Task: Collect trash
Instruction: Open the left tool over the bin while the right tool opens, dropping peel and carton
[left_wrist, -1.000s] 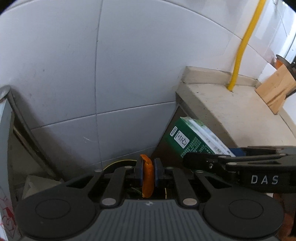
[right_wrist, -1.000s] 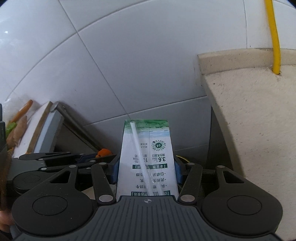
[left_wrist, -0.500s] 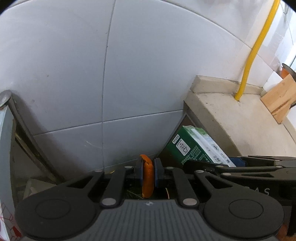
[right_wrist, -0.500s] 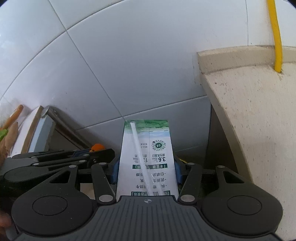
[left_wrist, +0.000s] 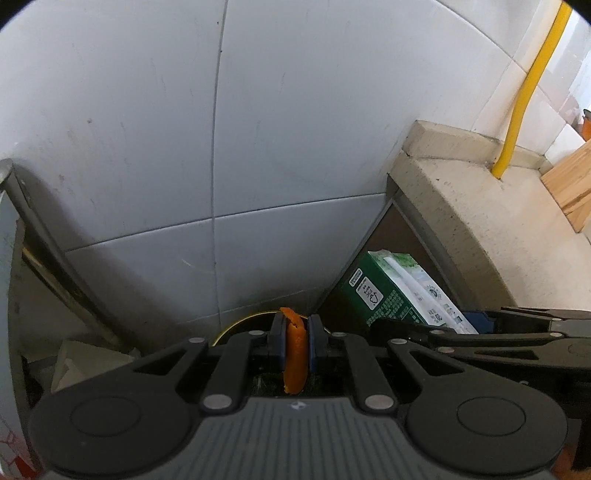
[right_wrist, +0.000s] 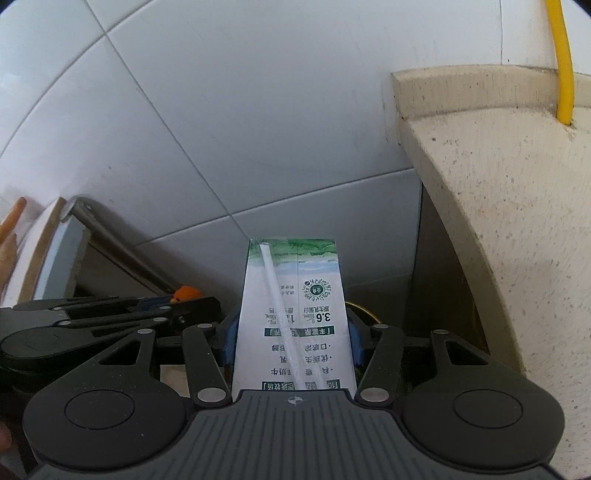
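Note:
My left gripper (left_wrist: 294, 338) is shut on a thin orange peel (left_wrist: 294, 358) that stands upright between its blue pads. To its right hangs a green and white milk carton (left_wrist: 399, 295), clamped in my right gripper (right_wrist: 291, 341), with a wrapped straw stuck to its face (right_wrist: 291, 314). In the right wrist view the left gripper (right_wrist: 177, 300) lies close at the left, the orange peel (right_wrist: 186, 292) showing at its tip. Below both grippers a dark round bin rim with a yellow edge (left_wrist: 240, 322) shows partly; its inside is mostly hidden.
A white tiled wall (left_wrist: 258, 147) stands straight ahead. A speckled stone counter (right_wrist: 517, 203) juts in on the right, with a yellow pipe (left_wrist: 524, 92) rising from it and a wooden board (left_wrist: 572, 184) beyond. A grey slanted frame (left_wrist: 44, 229) leans at the left.
Both grippers have sunk a little toward the gap between counter and frame, so the wall fills more of each view. Both grips are unchanged.

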